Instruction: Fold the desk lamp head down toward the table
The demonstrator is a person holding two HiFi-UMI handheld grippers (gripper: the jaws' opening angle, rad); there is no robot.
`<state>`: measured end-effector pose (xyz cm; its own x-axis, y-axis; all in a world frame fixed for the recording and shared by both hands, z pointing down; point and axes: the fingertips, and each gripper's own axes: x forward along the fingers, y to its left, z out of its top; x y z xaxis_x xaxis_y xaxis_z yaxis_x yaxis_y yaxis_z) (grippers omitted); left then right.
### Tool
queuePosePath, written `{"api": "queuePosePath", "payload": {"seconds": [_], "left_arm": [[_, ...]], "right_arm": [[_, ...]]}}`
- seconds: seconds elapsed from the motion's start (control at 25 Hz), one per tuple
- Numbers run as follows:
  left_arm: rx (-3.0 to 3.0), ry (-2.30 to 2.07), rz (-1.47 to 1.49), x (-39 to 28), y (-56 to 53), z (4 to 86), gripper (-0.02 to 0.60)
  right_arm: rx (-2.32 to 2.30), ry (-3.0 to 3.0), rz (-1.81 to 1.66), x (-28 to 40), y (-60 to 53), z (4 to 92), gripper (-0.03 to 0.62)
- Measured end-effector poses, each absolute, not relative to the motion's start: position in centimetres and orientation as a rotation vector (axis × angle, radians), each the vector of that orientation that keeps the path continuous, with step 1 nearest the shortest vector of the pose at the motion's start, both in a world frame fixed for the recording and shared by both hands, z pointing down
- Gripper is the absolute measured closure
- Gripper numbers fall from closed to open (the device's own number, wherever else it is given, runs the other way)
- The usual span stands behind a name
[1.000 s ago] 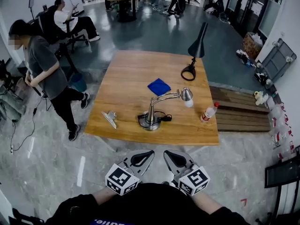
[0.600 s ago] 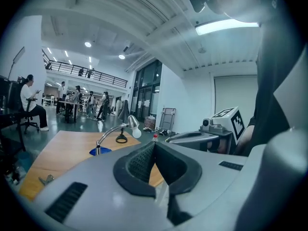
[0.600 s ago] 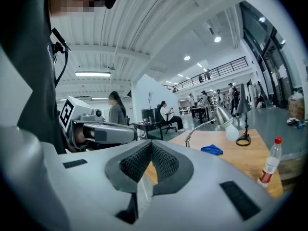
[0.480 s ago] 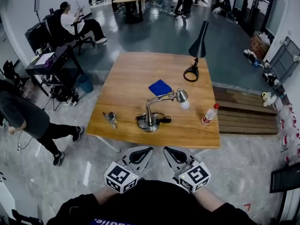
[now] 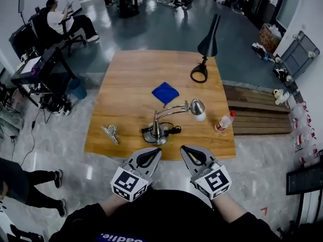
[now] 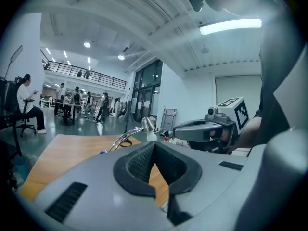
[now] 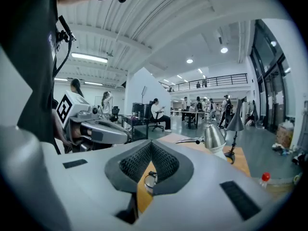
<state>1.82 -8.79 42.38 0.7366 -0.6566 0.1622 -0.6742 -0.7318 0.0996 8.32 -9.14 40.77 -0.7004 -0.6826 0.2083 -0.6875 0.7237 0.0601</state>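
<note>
Chrome desk lamp (image 5: 169,116) stands by near edge of table (image 5: 126,74), ahead of both grippers, arm running L-R w/ head (image 5: 197,106) at right end, nearer right gripper (image 5: 191,154) than left gripper (image 5: 151,155); both jaws closed, empty.

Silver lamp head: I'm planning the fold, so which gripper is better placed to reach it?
Right, probably. The silver lamp head hangs right of its base, more in line with the right gripper; the left gripper faces the base. Both are shut and empty.
</note>
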Motion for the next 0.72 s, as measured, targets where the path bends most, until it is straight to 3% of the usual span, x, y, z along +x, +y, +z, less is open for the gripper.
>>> {"api": "queuePosePath", "payload": {"seconds": [0.72], "left_arm": [[2.903, -0.710, 0.173, -4.2, -18.7, 43.8, 0.572]], "right_arm": [[1.319, -2.344, -0.205, 3.0, -20.1, 39.9, 0.589]]}}
